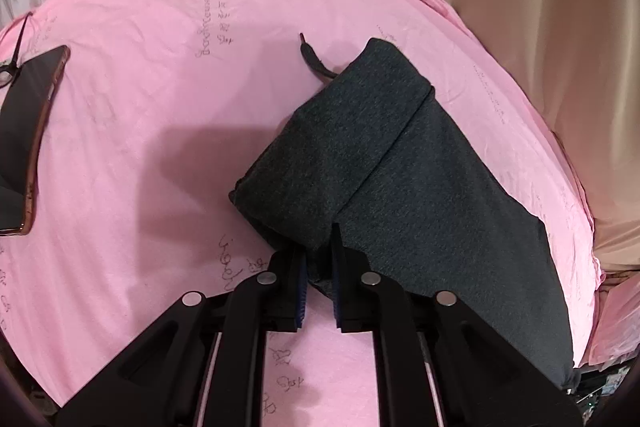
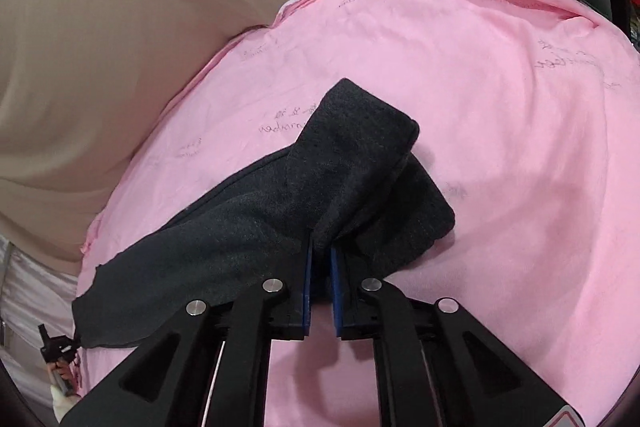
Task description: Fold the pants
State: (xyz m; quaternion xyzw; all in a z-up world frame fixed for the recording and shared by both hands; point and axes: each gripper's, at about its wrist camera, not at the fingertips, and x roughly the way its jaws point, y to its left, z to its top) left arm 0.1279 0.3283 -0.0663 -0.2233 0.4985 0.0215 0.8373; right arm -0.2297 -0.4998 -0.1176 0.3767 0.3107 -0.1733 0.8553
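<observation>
Pink sheet (image 1: pixel 140 131) bears dark pants (image 1: pixel 400 167); both grippers pinch its fabric.

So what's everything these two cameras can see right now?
pants: one, dark grey, partly folded on the pink sheet, pinched by both grippers
drawstring: one, dark, poking out from the pants' far end
pink sheet: one, pink with faint writing, covering the surface
phone: one, black with a coppery edge, at the sheet's left side
beige fabric: tan, beyond the sheet
left gripper: one, black with blue pads, shut on the pants
right gripper: one, black with blue pads, shut on the pants
</observation>
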